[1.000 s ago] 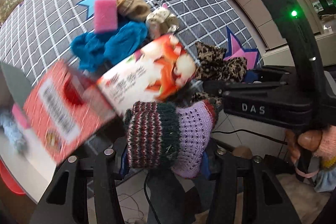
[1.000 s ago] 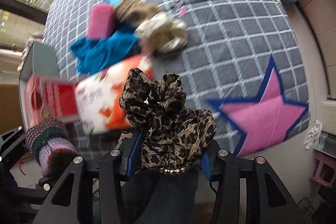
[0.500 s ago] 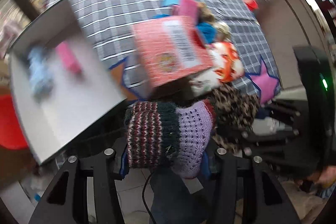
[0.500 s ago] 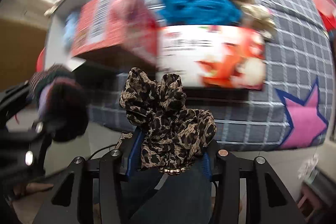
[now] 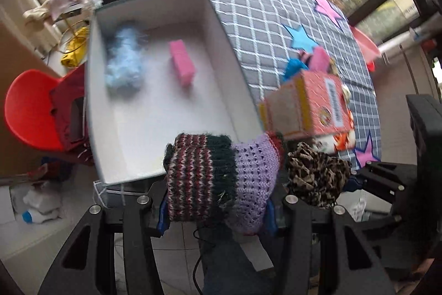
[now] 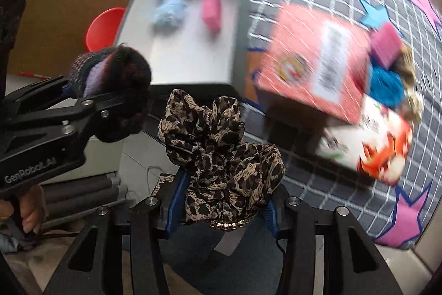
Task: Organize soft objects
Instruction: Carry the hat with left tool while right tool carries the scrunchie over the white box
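On the side of the left hand-held gripper (image 6: 110, 104), seen from the right wrist, white lettering reads "GenRobot.AI". Its jaws are clamped on a knitted item (image 5: 221, 179): chunky ribbed wool, banded maroon, white and dark green at one end, open lilac stitch at the other, held just off the near corner of the storage box (image 5: 154, 151). The right hand-held gripper (image 6: 221, 209) grips a leopard-print scrunchie (image 6: 218, 154), thin gathered fabric with a ruffled edge and a small gold-coloured chain at its base, held above the floor beside the worktop edge.

The storage box is rectangular, white inside, with grey outer walls. Inside lie a fluffy pale-blue piece (image 5: 124, 60) and a pink rectangular sponge (image 5: 182, 62), apart from each other.

Right of the box on the grey checked cloth (image 5: 262, 13) with star patches stands a red cardboard carton (image 5: 312, 107) with a white label; the print is too blurred to read. A second printed carton (image 6: 370, 151), white and orange, sits beside it.
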Action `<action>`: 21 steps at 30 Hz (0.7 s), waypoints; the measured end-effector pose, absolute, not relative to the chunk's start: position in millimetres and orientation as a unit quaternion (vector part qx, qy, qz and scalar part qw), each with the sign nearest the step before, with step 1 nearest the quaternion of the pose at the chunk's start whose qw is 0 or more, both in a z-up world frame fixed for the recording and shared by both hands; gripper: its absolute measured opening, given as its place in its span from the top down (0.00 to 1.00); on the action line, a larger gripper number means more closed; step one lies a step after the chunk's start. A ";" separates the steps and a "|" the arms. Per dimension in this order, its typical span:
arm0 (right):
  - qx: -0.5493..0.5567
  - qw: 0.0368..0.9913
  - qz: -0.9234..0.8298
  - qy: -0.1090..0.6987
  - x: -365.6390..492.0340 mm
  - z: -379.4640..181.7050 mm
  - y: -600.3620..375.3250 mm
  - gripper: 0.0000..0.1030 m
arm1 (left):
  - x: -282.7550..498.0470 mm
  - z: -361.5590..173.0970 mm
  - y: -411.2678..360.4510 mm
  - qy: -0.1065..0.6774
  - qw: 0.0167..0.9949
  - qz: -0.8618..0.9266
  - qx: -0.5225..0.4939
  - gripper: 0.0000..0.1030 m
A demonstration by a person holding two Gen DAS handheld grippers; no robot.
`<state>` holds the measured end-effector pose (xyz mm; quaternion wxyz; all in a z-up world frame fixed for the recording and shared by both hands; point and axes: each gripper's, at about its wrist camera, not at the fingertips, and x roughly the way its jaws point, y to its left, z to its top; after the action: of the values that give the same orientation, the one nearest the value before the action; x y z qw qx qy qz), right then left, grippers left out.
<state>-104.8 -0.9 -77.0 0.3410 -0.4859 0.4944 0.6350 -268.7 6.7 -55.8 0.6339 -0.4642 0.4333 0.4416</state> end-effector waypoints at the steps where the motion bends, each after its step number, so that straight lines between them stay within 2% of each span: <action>1: -0.487 0.339 0.639 0.490 -112.7 -73.5 0.6 0.52 | -273.7 -55.4 8.6 0.428 0.632 0.447 -0.467 0.46; 12: -0.498 0.337 0.660 0.451 -156.6 -51.6 44.6 0.52 | -316.9 -54.5 33.5 0.382 0.610 0.498 -0.483 0.46; 21: -0.502 0.341 0.652 0.455 -170.3 -53.3 65.1 0.52 | -335.5 -69.7 46.0 0.372 0.587 0.518 -0.500 0.46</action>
<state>-170.3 65.1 -53.3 0.3408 -0.5019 0.4546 0.6522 -335.5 46.0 -69.7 0.5867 -0.4996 0.3718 0.5176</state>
